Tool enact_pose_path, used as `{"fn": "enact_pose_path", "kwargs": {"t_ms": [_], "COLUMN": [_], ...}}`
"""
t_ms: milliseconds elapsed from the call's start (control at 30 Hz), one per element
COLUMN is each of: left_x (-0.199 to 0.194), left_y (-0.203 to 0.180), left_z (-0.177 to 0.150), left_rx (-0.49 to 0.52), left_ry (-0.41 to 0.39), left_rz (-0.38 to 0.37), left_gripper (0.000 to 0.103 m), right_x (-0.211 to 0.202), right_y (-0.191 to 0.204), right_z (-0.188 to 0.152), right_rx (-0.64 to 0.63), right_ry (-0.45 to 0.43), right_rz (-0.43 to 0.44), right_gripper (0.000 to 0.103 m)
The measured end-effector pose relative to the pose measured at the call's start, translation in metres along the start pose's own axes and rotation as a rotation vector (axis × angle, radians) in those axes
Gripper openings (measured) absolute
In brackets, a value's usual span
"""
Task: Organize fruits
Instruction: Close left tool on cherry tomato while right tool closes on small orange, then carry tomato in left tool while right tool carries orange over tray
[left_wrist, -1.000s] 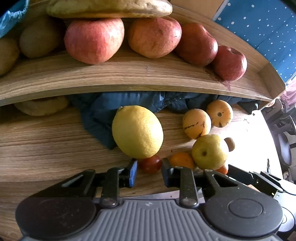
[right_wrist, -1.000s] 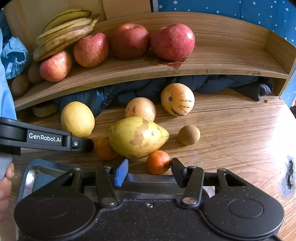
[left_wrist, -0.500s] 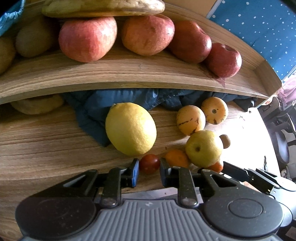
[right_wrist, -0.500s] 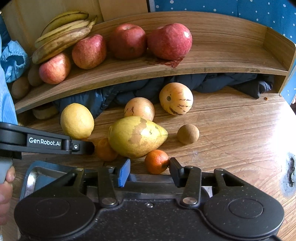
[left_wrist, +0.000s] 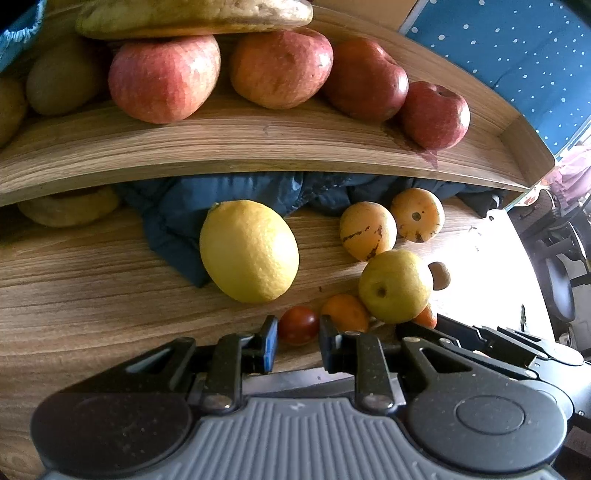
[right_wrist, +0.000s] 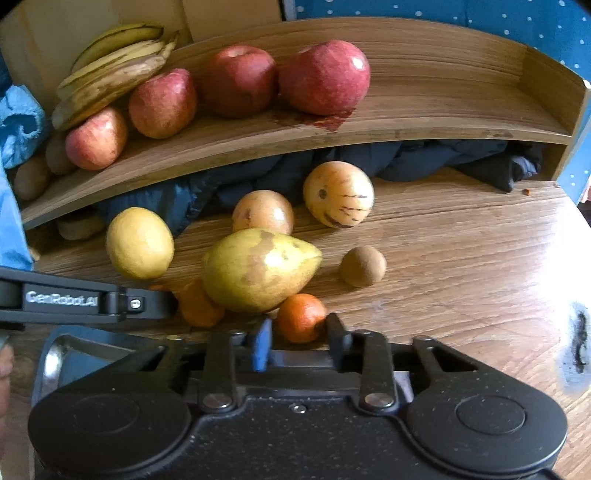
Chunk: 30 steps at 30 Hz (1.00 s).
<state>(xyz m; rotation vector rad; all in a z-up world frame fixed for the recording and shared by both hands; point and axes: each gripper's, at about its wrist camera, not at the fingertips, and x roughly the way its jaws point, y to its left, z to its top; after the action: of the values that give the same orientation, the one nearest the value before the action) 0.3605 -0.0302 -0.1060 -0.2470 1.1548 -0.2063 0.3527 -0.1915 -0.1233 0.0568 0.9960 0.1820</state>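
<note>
Right gripper (right_wrist: 298, 334) jaws have closed onto the small orange (right_wrist: 301, 317)

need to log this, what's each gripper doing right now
left gripper: jaws shut on the small red tomato
right gripper: jaws shut on the small orange

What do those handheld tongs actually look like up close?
Both are black, speckled plastic with two round hubs and silver pivot bolts. The left tongs have a ribbed grey body, the right tongs a black one. Each has one blue and one black pad; the left's side reads GenRobot.AI.
</note>
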Motion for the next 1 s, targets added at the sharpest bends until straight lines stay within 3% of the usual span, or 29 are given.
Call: {"fn": "enact_pose_path", "kwargs": {"t_ms": [1000], "left_x": [-0.033], "left_y": [-0.024], "left_z": [-0.033], "left_rx": [0.016], "left_ry": [-0.034], "left_rz": [-0.016], "left_gripper": [0.026], "right_x": [-0.046], "right_y": [0.007], "right_z": [-0.022], "right_rx": [-0.016], "right_ry": [-0.061], "right_rz": [0.034], "right_gripper": [0.029]}}
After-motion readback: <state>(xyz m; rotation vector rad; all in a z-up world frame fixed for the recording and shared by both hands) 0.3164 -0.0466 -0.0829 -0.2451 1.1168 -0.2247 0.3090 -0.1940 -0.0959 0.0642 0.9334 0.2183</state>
